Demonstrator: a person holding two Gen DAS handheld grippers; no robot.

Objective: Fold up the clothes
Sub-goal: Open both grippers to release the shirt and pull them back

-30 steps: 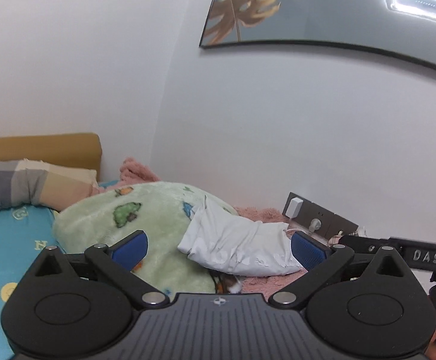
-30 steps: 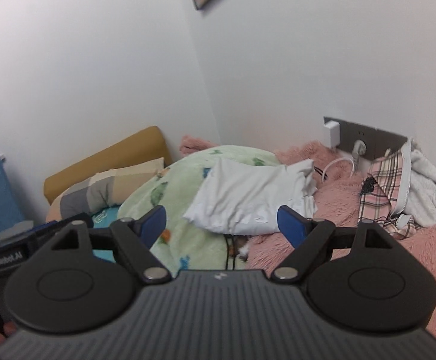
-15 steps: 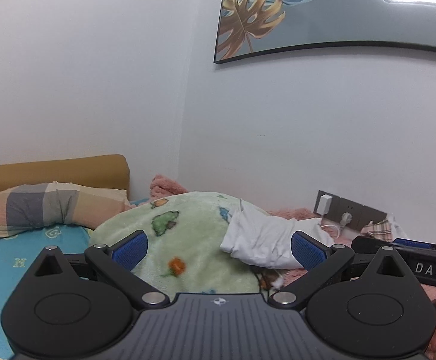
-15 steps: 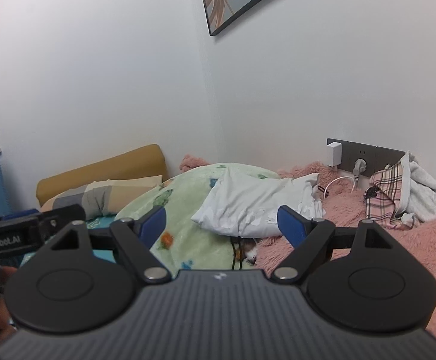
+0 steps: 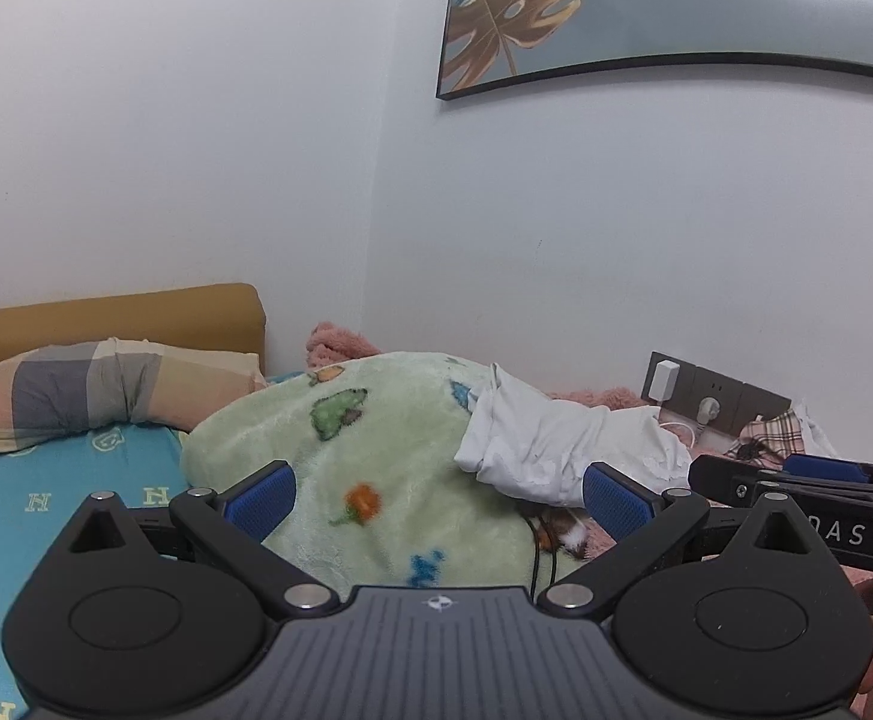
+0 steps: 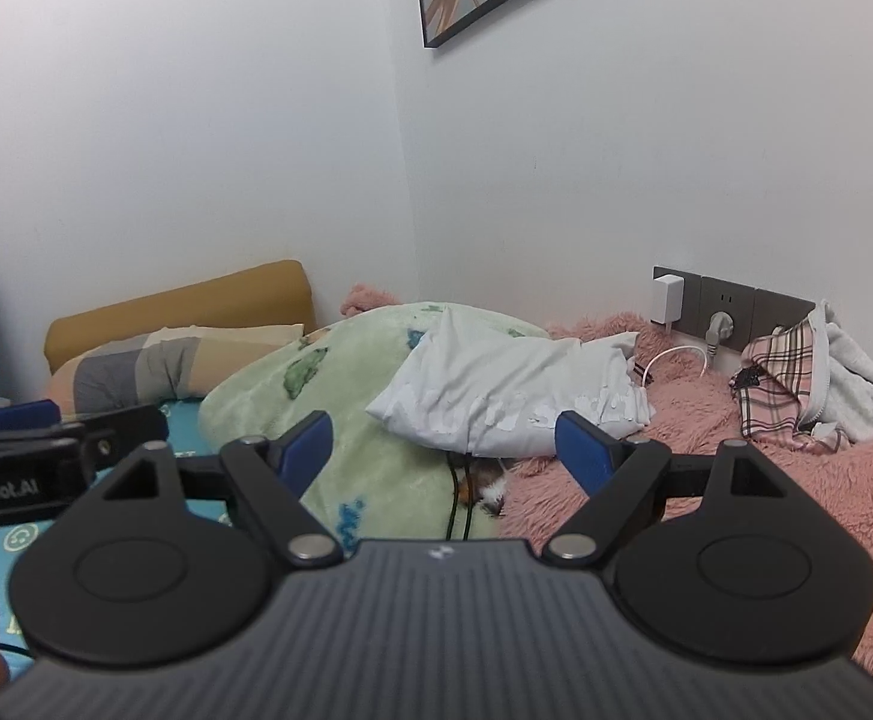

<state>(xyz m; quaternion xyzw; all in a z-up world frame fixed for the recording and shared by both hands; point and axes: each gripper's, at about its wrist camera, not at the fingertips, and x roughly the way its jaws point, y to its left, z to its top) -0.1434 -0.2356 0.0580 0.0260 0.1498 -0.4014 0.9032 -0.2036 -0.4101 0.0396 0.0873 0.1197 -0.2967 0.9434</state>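
A crumpled white garment (image 5: 562,444) lies on the bed, partly over a green fleece blanket (image 5: 364,450) with cartoon prints. It also shows in the right wrist view (image 6: 514,396), with the blanket (image 6: 328,384) to its left. My left gripper (image 5: 436,495) is open and empty, held well short of the garment. My right gripper (image 6: 443,444) is open and empty, also short of it. Each gripper shows at the edge of the other's view. A plaid garment (image 6: 778,384) and a white towel-like cloth (image 6: 862,384) lie at the right by the wall.
A pink fluffy blanket (image 6: 766,480) covers the right of the bed, a blue sheet (image 5: 46,504) the left. A checked pillow (image 5: 94,390) leans on a mustard headboard (image 5: 118,312). A wall socket strip (image 6: 730,306) holds a charger and a white cable. A dark cable (image 6: 457,492) runs under the garment.
Both grippers have tilted upward and drawn back, so the bed sits lower and farther in both views. Both stay open and empty. The clothes have not moved.
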